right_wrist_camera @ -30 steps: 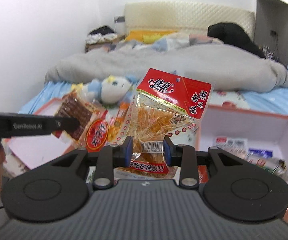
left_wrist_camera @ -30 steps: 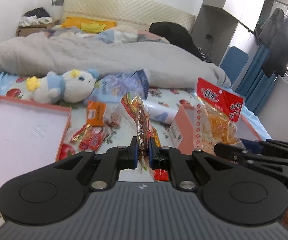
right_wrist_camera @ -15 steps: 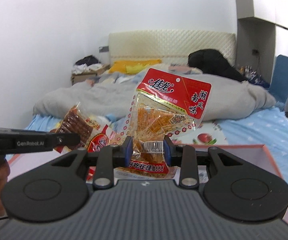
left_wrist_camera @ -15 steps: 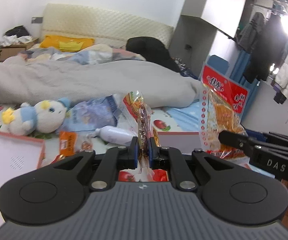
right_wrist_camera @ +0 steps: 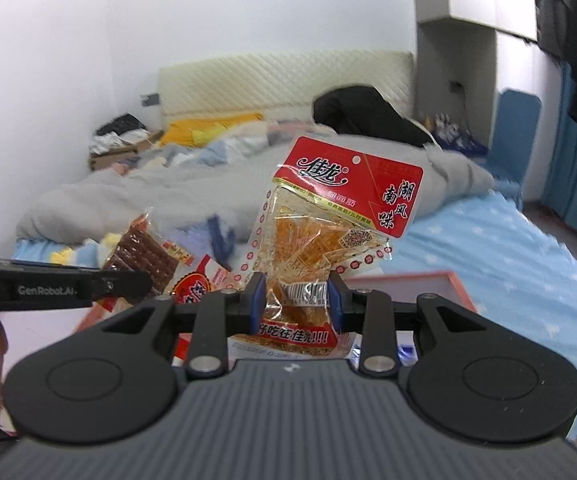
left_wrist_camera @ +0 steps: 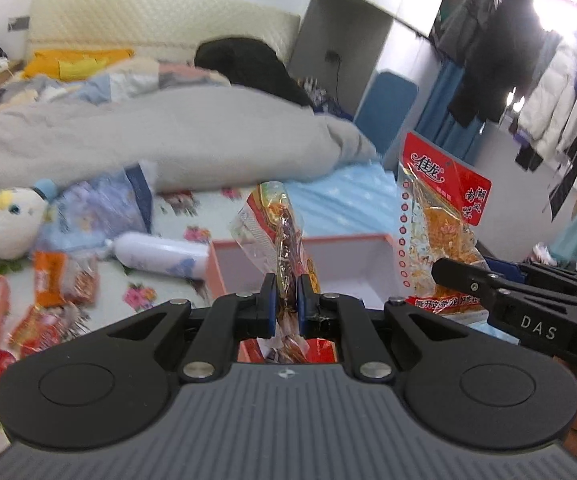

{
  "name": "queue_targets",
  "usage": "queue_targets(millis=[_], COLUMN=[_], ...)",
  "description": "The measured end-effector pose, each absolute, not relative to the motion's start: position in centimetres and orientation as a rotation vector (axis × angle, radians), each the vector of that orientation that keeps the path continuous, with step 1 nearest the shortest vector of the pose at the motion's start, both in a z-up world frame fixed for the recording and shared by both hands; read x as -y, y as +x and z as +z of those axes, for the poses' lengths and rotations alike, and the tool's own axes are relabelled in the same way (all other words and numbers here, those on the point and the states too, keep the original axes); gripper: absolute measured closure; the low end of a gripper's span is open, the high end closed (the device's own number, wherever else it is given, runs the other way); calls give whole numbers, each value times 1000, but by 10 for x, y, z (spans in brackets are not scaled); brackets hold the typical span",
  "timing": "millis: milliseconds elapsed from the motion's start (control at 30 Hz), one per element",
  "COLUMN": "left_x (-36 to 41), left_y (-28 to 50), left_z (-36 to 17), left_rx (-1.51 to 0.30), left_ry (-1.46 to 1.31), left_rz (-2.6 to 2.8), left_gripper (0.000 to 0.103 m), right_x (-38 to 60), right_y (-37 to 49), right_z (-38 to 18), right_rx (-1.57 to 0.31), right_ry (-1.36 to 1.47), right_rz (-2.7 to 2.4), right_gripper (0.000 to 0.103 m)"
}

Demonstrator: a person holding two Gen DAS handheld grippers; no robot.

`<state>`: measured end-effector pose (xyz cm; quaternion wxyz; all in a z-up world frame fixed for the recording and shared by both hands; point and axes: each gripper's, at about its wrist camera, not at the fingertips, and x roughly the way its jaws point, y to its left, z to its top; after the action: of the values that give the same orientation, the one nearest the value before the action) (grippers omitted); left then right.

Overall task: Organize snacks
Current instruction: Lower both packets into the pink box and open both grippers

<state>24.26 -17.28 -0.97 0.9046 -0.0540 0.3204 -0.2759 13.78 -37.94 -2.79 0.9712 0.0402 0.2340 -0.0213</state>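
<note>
Bed (left_wrist_camera: 340, 204) — blue starred sheet, grey quilt heaped across its far half; everything below is placed relative to the pink box.

Pink box (left_wrist_camera: 348, 240) — open, white inside, lying on the sheet directly ahead of both grippers; the likely drop-off for the snacks.

Orange snack packet (right_wrist_camera: 328, 240) — red header card, clear pouch of orange strips; held upright above the near edge of the pink box; the right gripper (right_wrist_camera: 296, 306) has its jaws part-way closed on the pouch's lower end, pads pressing both sides.

Brown snack packet (left_wrist_camera: 284, 236) — thin, seen edge-on; held above the box's near-left corner; the left gripper (left_wrist_camera: 286, 306) has its jaws almost fully closed, pinching it flat.

Loose packets (left_wrist_camera: 48, 280) — scattered on the sheet left of the box, beside a white bottle (left_wrist_camera: 160, 254).

Handling note, as judgement: carry both packets fully over the box's open interior before letting go; lower them close to the floor of the box; release one at a time — the pouches are light and could catch on the rim.
</note>
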Motion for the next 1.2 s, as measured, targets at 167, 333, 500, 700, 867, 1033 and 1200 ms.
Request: queue_targets(millis=[167,333,500,700,867,1033,1200], left_x=[204,229,243,261,265,265,256], left_y=[254,263,275,282,288,283,274], left_z=[-39,-61,-81,-94,-101,-93,-73], left_rx=[-764,-823,-878,-915,-941,-899,-844], left_ry=[-87,-43,-26,8,6,22,19], left_rz=[-611,-596,-564,-547,-513,-516,-526], left_gripper=[91,91,91,91,75,55,55], right_x=[404,424,437,451,459,466,460], right_y=[147,155,160,164,162,158,150], right_z=[-57,-85,-110,-131,-132,-124,-104], right_rx=[-562,-630,-687,-732,-720,-683,-627], right_ry=[101,129,148,162,189,230,226], right_rz=[-93,-113,-105,-97,-111,-111,-111], right_gripper=[68,68,68,63,42,41,41])
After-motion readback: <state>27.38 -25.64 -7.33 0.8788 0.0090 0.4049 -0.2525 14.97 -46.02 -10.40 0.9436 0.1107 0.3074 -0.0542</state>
